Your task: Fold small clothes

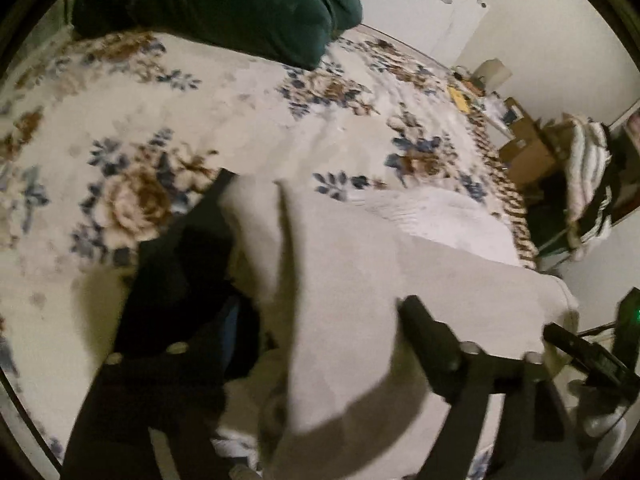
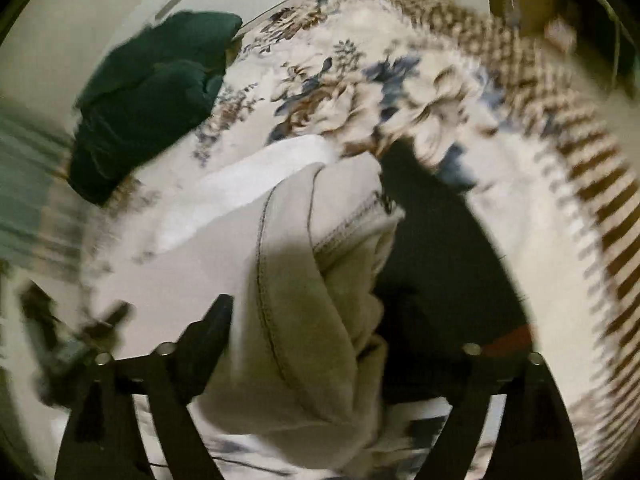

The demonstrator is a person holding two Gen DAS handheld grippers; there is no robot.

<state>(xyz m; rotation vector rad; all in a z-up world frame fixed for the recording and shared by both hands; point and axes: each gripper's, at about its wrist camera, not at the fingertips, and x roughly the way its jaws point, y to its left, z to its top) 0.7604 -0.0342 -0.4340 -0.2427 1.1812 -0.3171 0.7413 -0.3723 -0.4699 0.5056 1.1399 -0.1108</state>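
A beige garment (image 1: 352,280) is seen heaped on the bed (image 1: 248,120) near its fringed edge, beside black clothes (image 1: 176,272). Soft, light, floppy cloth is judged; a stitched hem suits gripping. Both the left claw (image 1: 320,328) and right claw (image 2: 344,320) are spread, pinching nothing.

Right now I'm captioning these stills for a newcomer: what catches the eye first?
The pale grey garment heaped on the floral bedspread, lying between the wide-spread jaws of both the left gripper and the right gripper. Next, a dark green cushion at the bed's far end, and a black garment beside the grey one.
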